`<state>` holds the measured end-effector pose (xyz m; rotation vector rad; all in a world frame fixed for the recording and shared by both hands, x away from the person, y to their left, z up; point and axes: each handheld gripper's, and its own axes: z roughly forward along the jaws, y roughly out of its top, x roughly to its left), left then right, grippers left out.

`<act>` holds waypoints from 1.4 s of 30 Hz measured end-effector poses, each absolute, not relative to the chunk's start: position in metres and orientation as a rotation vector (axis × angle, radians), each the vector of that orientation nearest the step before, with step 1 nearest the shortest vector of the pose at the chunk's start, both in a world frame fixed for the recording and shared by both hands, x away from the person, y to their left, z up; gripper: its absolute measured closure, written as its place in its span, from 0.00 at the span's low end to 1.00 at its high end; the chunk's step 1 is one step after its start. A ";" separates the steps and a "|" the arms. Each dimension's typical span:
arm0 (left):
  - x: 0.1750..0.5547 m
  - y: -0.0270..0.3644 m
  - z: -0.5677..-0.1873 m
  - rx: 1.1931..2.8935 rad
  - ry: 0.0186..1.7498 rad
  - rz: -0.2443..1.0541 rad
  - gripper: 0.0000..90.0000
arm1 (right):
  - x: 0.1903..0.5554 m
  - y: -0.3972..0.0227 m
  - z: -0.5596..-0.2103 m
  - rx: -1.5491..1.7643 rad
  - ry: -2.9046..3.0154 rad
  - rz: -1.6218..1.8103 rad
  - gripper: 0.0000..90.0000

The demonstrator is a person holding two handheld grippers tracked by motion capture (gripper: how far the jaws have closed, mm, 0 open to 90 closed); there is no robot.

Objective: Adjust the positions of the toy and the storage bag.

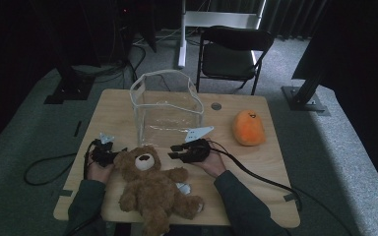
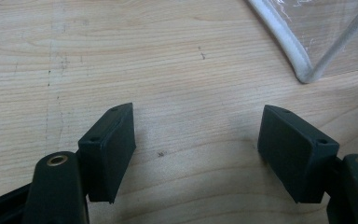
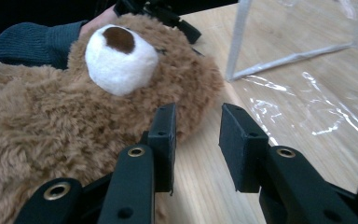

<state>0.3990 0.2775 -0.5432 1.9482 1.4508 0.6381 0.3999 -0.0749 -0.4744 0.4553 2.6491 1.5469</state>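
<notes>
One brown teddy bear, one orange plush toy, one clear plastic bag standing open, one wooden table, one black folding chair, two handheld grippers, left gripper and right gripper, two sleeved forearms

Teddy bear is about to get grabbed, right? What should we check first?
1. Right tool open with nothing between the jaws: ok.
2. Right tool aimed at the teddy bear: ok, its head is just ahead.
3. Left tool open over bare table: ok.
4. Clear bag standing open behind the bear: ok.
5. Orange toy out of the way: ok.
6. Bear fits in the bag: cannot tell.
</notes>
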 end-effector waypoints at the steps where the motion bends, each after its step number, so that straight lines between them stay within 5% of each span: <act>1: 0.399 0.278 -0.543 1.949 1.451 0.638 0.31 | 0.400 -0.072 -0.475 0.449 2.653 1.545 0.73; 22: 0.399 0.278 -0.543 1.950 1.450 0.638 0.31 | 0.403 -0.026 -0.496 0.371 2.798 1.475 0.69; 25: 0.399 0.278 -0.543 1.950 1.449 0.637 0.31 | 0.403 -0.020 -0.499 0.355 2.825 1.478 0.79; 28: 0.399 0.278 -0.543 1.950 1.449 0.637 0.31 | 0.403 -0.021 -0.499 0.352 2.809 1.460 0.98; 42: 0.399 0.277 -0.543 1.950 1.448 0.636 0.31 | 0.394 -0.038 -0.492 0.362 2.745 1.408 1.00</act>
